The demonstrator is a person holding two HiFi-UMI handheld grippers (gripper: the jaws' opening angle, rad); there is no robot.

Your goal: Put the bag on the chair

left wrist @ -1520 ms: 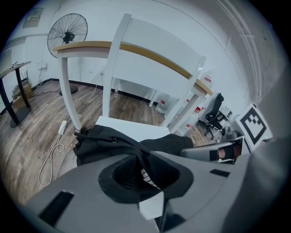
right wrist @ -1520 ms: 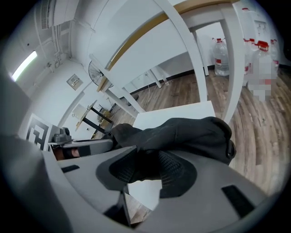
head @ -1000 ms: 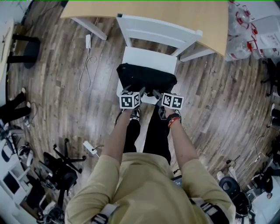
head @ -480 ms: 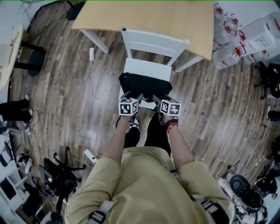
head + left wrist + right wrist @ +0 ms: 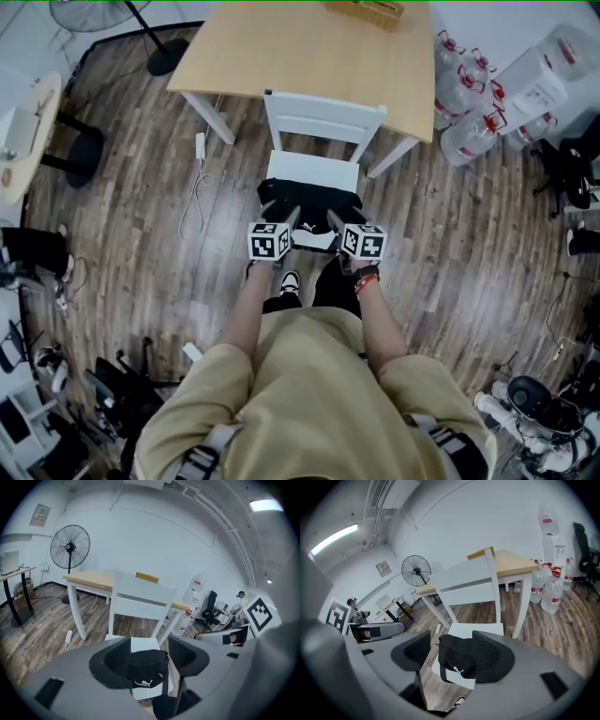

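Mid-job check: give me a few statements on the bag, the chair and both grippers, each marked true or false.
1. The black bag lies on the white chair's seat. True.
2. The right gripper is clamped on the bag. False: its jaws stand apart and touch nothing; the bag lies beyond them.
3. The left gripper holds the bag's strap. False: its jaws are closing with nothing between them, and the bag lies beyond them on the seat.
4. The chair stands against a wooden-topped table. True.
5. The floor fan stands beside the water bottles. False: the fan is off the table's left end and the bottles off its right end.
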